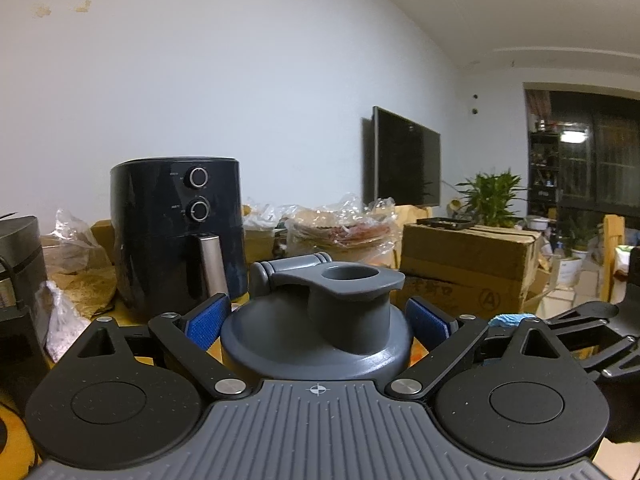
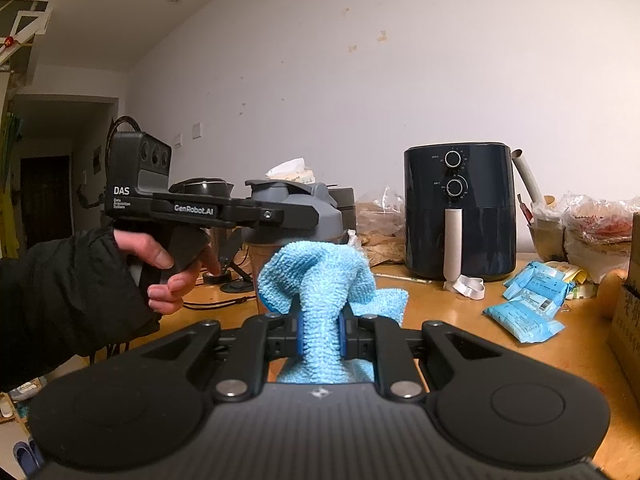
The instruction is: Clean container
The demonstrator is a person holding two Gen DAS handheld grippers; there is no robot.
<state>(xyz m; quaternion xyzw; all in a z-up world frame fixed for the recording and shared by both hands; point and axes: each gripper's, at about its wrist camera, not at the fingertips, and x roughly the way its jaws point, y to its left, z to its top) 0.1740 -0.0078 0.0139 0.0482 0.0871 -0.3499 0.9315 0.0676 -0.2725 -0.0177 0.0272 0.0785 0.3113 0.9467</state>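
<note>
While the left hand-held gripper (image 1: 316, 320) pinches the bottle (image 1: 316, 336) below its lid, cloth waits alongside.
Upright on the bench (image 2: 440, 304) left of the air fryer (image 2: 460, 210), the bottle stands just beyond the blue cloth (image 2: 320, 280) clamped in the right hand-held gripper (image 2: 319, 338); only the right view shows the bottle's body.

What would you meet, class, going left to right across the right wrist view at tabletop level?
Hand holding the left gripper → grey-lidded container → blue cloth → black air fryer → blue packets → cardboard box.
</note>
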